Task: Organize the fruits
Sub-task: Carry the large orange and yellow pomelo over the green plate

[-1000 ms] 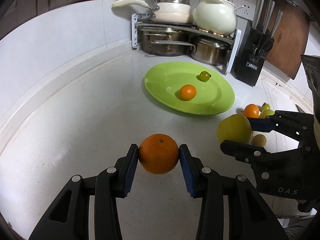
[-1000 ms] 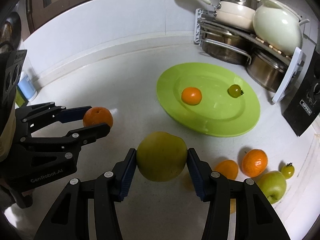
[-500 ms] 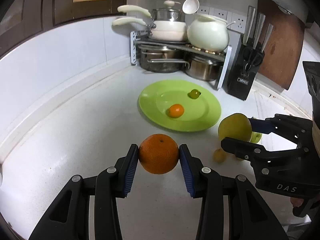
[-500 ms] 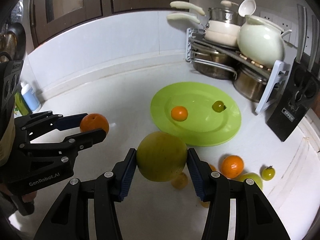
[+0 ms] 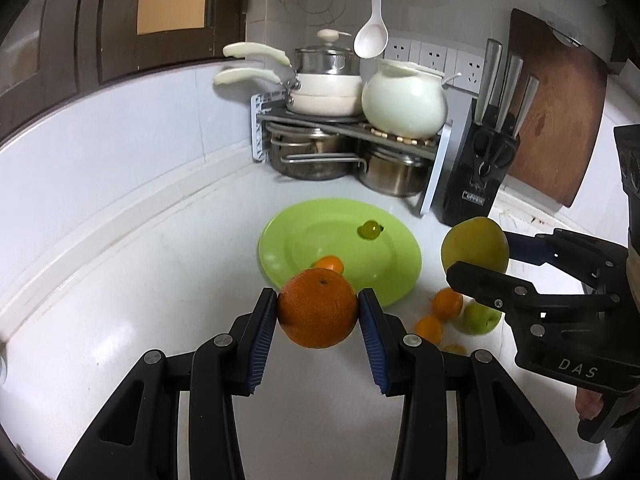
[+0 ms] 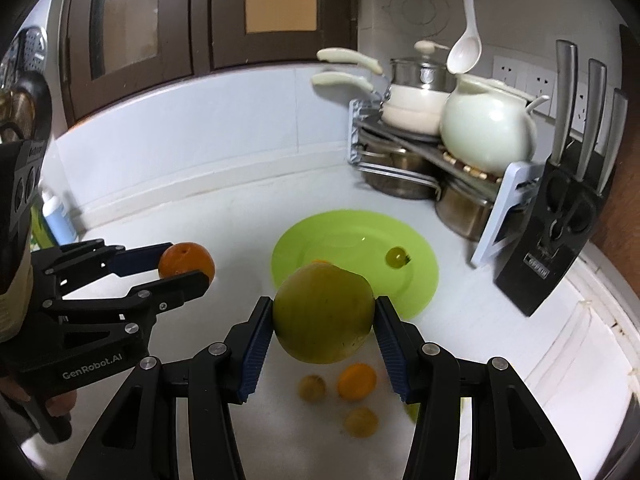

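Left wrist view: we have lifted both fruits well above the counter since a second ago — left gripper (image 5: 318, 314) clamps the orange (image 5: 318, 308), right gripper (image 6: 322, 326) the pear (image 6: 323, 314) — plate (image 5: 394, 276) below, ready for drop-off.

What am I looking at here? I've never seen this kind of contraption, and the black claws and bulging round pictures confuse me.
A person holds two hand-operated grippers, each with a wide-angle camera looking along its fingers. One picture comes from the left gripper, which clamps an orange. The other comes from the right gripper, which clamps a large yellow-green fruit. Below on the white counter sits a green plate holding a small orange fruit and a small green one. More fruit lies loose beside the plate.
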`<act>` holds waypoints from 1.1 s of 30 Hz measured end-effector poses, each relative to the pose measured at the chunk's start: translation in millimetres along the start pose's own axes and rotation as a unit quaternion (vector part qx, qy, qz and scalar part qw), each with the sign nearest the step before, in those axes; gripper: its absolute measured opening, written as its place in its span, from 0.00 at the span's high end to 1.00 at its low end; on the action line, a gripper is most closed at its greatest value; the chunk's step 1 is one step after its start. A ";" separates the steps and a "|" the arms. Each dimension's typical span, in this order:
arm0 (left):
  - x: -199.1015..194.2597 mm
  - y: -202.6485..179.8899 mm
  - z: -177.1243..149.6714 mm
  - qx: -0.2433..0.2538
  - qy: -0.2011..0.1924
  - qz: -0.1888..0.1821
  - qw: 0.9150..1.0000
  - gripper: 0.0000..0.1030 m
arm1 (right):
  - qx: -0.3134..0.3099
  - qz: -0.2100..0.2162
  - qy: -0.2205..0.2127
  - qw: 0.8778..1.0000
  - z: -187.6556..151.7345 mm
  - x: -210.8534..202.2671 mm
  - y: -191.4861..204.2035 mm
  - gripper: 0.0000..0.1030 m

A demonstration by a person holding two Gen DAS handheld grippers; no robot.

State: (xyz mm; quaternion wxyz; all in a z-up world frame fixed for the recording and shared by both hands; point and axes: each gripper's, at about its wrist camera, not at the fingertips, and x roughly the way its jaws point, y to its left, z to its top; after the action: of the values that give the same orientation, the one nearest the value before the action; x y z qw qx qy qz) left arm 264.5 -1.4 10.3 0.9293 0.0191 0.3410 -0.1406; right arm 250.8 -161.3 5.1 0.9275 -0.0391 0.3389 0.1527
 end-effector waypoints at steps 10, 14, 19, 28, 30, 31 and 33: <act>12.4 -16.5 29.7 0.018 -0.015 0.011 1.000 0.60 | 0.007 -0.002 -0.020 1.000 29.2 2.2 -27.7 0.50; 20.5 -18.6 40.7 0.022 -0.017 0.013 1.000 0.60 | 0.007 -0.005 -0.021 1.000 41.4 7.9 -39.1 0.50; 32.9 -18.1 55.2 0.021 -0.013 0.013 1.000 0.60 | 0.009 0.001 -0.015 1.000 56.9 20.8 -49.8 0.50; 64.7 -2.9 79.4 0.022 0.003 0.011 1.000 0.60 | 0.017 0.018 0.014 1.000 75.4 60.3 -65.4 0.50; 74.6 1.2 84.1 0.025 0.008 0.015 1.000 0.60 | 0.014 0.021 0.023 0.999 79.0 71.4 -67.7 0.50; 80.4 3.1 86.5 0.026 0.012 0.015 0.999 0.60 | 0.012 0.024 0.030 0.999 81.8 80.0 -69.2 0.50; 89.7 6.5 89.7 0.027 0.018 0.014 0.999 0.60 | 0.010 0.024 0.040 0.999 85.1 90.5 -71.0 0.50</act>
State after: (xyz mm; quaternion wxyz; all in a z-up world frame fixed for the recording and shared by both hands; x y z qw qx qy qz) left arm 387.9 -29.2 21.4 0.9241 0.0519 0.3532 -0.1363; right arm 390.7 -190.6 10.2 0.9094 -0.0276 0.3786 0.1702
